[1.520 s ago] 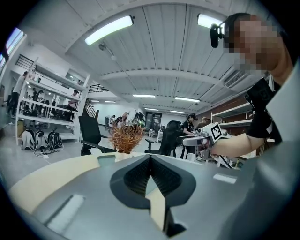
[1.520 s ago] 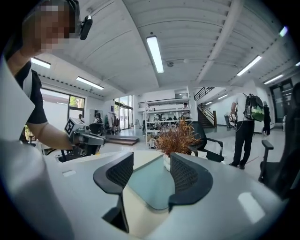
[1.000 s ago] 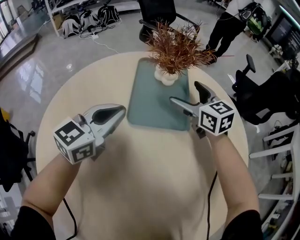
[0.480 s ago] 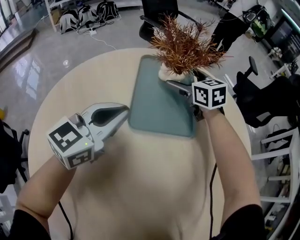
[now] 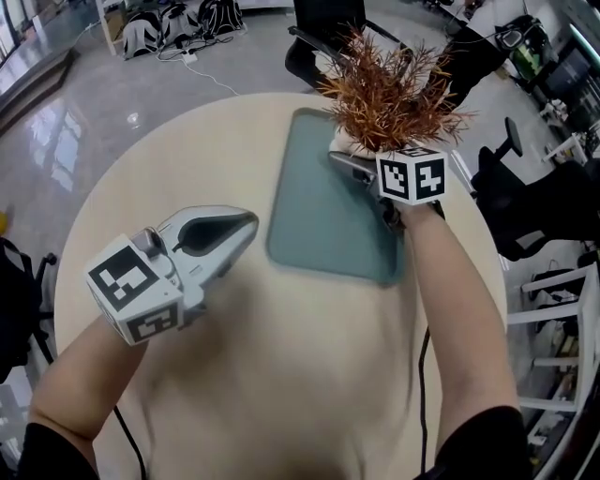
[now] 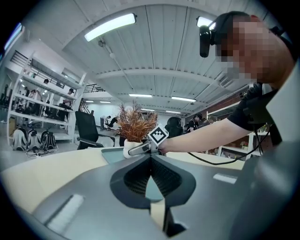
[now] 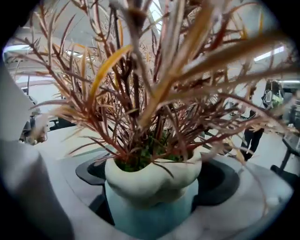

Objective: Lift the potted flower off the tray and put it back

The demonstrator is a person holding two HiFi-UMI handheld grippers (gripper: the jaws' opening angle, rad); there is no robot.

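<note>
The potted flower (image 5: 392, 94), with rust-brown spiky leaves in a cream pot (image 7: 152, 185), stands on the far end of the teal tray (image 5: 323, 211). My right gripper (image 5: 361, 150) has its jaws on either side of the pot. They have just been opening a little wider, and dark gaps show between the pot and both fingers (image 7: 220, 180). My left gripper (image 5: 246, 223) hovers over the round table, left of the tray. Its jaws are shut on nothing. In the left gripper view the plant (image 6: 133, 126) and the right gripper (image 6: 143, 149) stand straight ahead.
The round beige table (image 5: 281, 366) carries only the tray. Beyond its far edge stand a black office chair (image 5: 323, 33) and a standing person (image 5: 469, 52). Another chair (image 5: 539, 187) is at the right, and bags (image 5: 183, 17) lie on the floor.
My right gripper has moved forward and down, from beside the tray's right edge to the pot, so that its jaws now lie on either side of it. The left gripper has barely moved.
</note>
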